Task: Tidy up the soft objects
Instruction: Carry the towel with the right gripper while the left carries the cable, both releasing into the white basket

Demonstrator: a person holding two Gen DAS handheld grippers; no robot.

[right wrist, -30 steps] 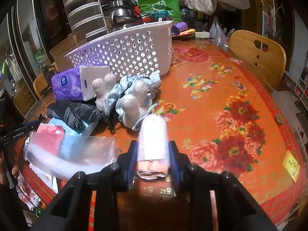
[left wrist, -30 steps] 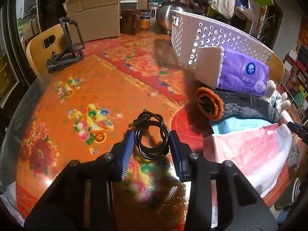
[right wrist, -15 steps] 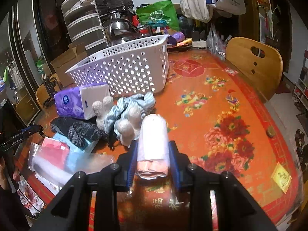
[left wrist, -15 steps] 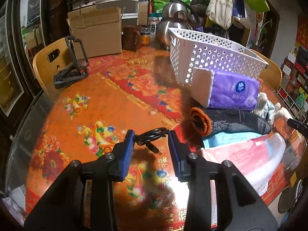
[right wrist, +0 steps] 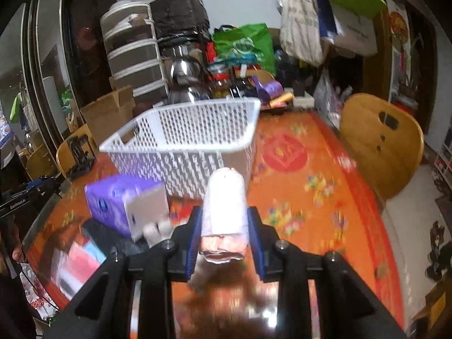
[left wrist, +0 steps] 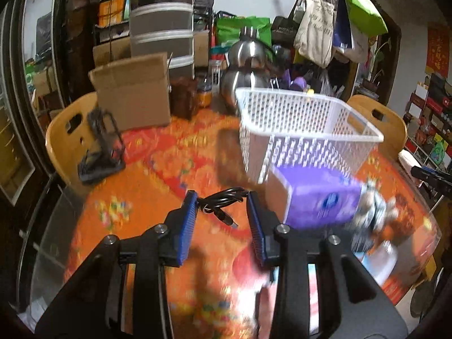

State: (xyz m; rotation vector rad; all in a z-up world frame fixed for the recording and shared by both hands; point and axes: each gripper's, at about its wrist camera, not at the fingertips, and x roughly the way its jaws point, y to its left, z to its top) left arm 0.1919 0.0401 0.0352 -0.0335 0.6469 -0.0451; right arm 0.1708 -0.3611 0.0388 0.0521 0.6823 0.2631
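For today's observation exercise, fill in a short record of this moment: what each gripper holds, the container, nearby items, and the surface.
left gripper: jaws closed on a black cable, plug end dangling
right gripper: jaws closed on a white roll
container: white perforated basket, upright on the table
beside basket: purple tissue pack
surface: orange floral tablecloth
image quality: motion blur in both views

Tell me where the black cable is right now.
In the left wrist view the cable hangs pinched between the left gripper jaws, lifted off the table, with the basket and purple tissue pack just to its right.
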